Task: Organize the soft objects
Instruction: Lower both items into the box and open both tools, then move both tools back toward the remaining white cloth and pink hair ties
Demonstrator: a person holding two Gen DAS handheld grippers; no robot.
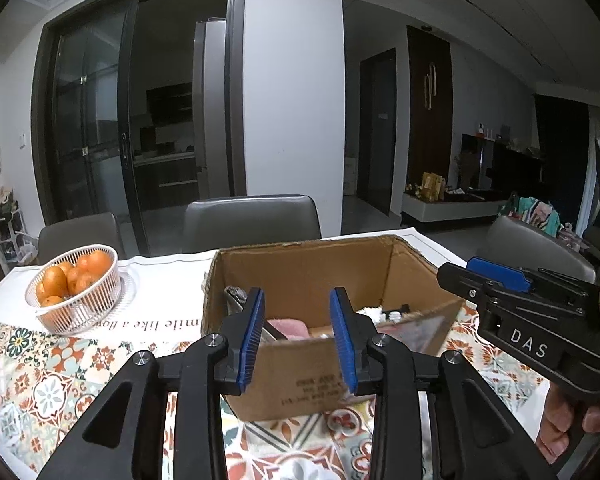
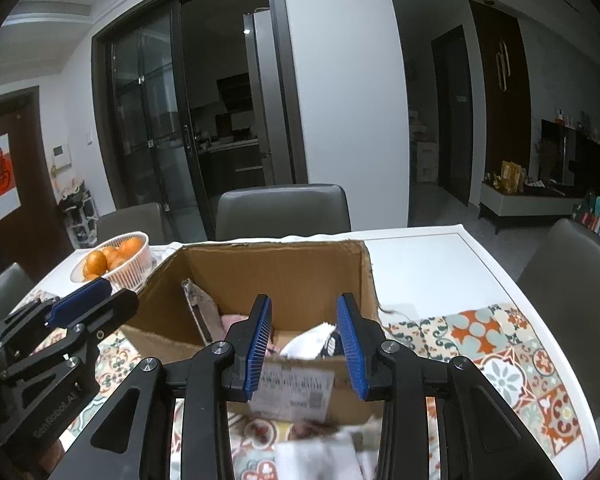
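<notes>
An open cardboard box [image 1: 300, 272] [image 2: 276, 276] stands on the patterned tablecloth. Inside it lie a pink soft item [image 1: 288, 328] [image 2: 234, 320], a white and black soft item [image 2: 314, 340] [image 1: 376, 314] and a grey flat item [image 2: 202, 304]. My left gripper [image 1: 298, 338] is open and empty, just in front of the box's near wall. My right gripper [image 2: 304, 342] is open and empty, over the box's near edge. White cloth [image 2: 320, 456] lies blurred on the table below the right gripper. Each gripper shows in the other's view, the right one [image 1: 496, 276] and the left one [image 2: 84, 300].
A white basket of oranges [image 1: 74, 284] [image 2: 114, 262] stands left of the box. Grey chairs [image 1: 252, 216] [image 2: 568, 256] stand around the table. The white table edge [image 2: 480, 256] runs to the right of the box.
</notes>
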